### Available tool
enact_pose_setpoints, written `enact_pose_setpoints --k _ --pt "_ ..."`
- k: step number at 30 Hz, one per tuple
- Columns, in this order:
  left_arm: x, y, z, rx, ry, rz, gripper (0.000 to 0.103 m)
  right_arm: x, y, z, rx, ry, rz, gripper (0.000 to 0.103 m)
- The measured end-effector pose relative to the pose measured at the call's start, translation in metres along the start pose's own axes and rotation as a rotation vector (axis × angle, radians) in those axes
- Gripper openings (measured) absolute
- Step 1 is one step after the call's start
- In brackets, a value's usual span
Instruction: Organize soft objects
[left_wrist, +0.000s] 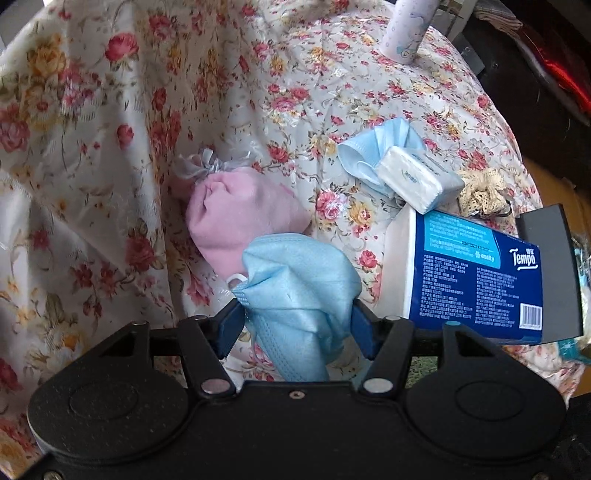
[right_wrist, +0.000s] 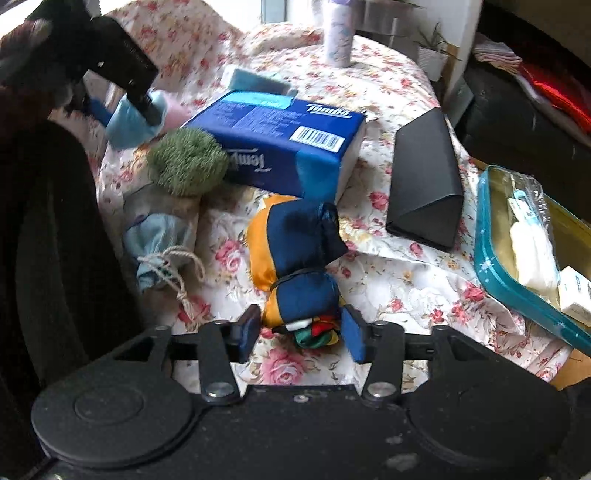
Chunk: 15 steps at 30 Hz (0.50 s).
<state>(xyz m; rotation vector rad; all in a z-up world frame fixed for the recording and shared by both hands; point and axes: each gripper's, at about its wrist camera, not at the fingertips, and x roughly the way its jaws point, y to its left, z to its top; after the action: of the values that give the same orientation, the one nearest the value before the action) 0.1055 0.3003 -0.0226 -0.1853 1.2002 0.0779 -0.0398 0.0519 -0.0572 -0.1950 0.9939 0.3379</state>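
Observation:
My left gripper (left_wrist: 297, 325) is shut on a crumpled light-blue face mask (left_wrist: 295, 288), held above the floral cloth (left_wrist: 110, 147). Beyond it lie a pink drawstring pouch (left_wrist: 240, 218), a second blue mask (left_wrist: 376, 147) and a small white tissue packet (left_wrist: 410, 177). In the right wrist view a knotted navy-and-orange silk bundle (right_wrist: 295, 258) lies on the cloth between the fingers of my right gripper (right_wrist: 300, 334). Its jaws stand open, with a small gap on each side of the bundle. A green fuzzy ball (right_wrist: 186, 166) and a pale blue drawstring pouch (right_wrist: 162, 240) sit to the left.
A blue Tempo tissue pack (right_wrist: 280, 140) lies mid-table, with a black triangular case (right_wrist: 424, 184) to its right. A teal-rimmed tin (right_wrist: 491, 258) holding white packets is at the right edge. A patterned cylinder (right_wrist: 338, 37) stands at the back. A dark sleeve (right_wrist: 44, 221) fills the left.

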Motion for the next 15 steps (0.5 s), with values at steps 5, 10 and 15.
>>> enact_pose_setpoints --k 5,10,15 --pt "-0.002 -0.002 -0.001 0.013 -0.018 0.01 0.058 0.008 0.008 -0.002 -0.056 0.044 -0.044 0.047" --pt "-0.002 0.001 -0.001 -0.008 -0.017 -0.021 0.058 0.007 -0.009 0.005 -0.074 0.01 -0.204 0.042" --pt "-0.003 0.001 -0.001 -0.012 -0.022 -0.027 0.058 -0.003 -0.047 0.018 0.112 -0.016 -0.259 0.044"
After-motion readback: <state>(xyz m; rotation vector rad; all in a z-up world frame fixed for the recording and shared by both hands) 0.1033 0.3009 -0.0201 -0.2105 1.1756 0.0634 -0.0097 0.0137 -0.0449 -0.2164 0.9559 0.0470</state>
